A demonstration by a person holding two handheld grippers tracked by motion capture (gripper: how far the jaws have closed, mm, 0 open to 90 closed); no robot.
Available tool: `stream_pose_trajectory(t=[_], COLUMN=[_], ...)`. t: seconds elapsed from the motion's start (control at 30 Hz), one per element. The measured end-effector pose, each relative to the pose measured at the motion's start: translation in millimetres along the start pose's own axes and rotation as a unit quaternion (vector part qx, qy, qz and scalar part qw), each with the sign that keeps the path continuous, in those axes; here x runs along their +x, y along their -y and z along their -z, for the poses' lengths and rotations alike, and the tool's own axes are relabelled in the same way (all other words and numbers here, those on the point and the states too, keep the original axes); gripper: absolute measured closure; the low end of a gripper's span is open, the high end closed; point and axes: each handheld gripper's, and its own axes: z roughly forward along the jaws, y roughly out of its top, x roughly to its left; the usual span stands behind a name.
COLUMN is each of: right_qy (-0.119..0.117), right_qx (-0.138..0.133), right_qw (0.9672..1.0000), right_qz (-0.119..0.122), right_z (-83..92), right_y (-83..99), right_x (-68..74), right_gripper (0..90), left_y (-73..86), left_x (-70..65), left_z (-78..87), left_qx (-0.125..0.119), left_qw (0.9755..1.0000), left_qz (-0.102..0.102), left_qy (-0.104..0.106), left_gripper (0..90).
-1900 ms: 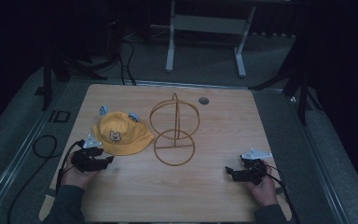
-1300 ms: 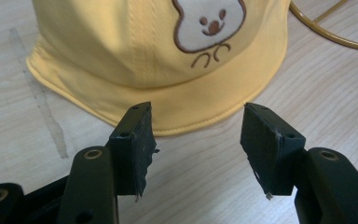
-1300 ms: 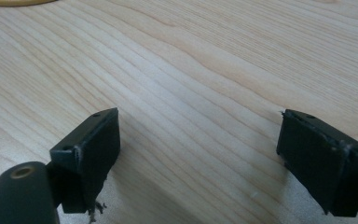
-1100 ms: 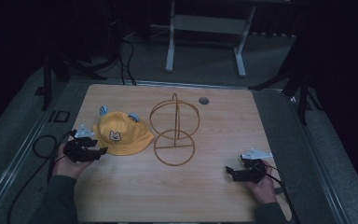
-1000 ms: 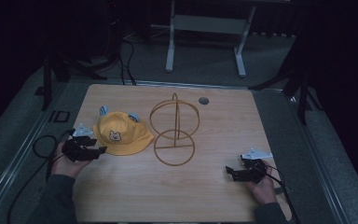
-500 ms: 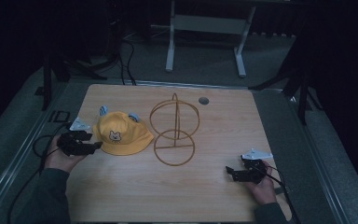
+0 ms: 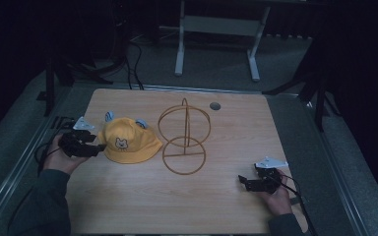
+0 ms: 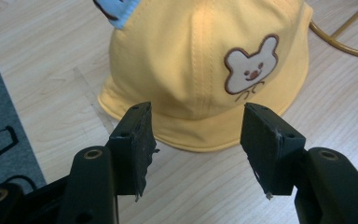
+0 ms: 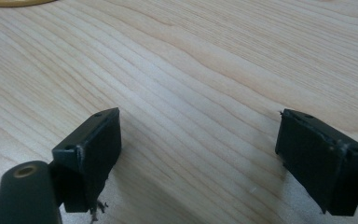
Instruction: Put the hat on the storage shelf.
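Yellow hat (image 8: 200, 70) is left flat on the desk (image 7: 128, 201), beside the wire stand (image 7: 184, 137). Left gripper (image 7: 96, 147) has been moved to its brim edge, jaws apart, seemingly untouched; a pinch looks imminent. Right gripper (image 7: 243, 183) is parked open.

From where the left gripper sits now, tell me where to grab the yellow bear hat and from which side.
Take the brim of the yellow bear hat at its near edge, coming in low from the hat's left, where the left gripper already faces it with jaws open. The brim is thin, flat fabric lying on the table, likely easier to pinch than the rounded crown.
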Motion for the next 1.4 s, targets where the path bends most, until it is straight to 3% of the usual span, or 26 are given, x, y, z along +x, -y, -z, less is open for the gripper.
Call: stream_pose_trajectory(t=[1.4], right_qy=[0.001], right_qx=[0.000], right_qw=[1.0000], right_qz=[0.000], right_z=[0.4], right_y=[0.5], right_x=[0.3], right_gripper=[14.2], left_y=[-49.4], left_x=[11.8], left_z=[15.7], left_qx=[0.043], left_qw=[0.9973], left_qz=[-0.058], left_qy=[0.012], left_gripper=[44.2])
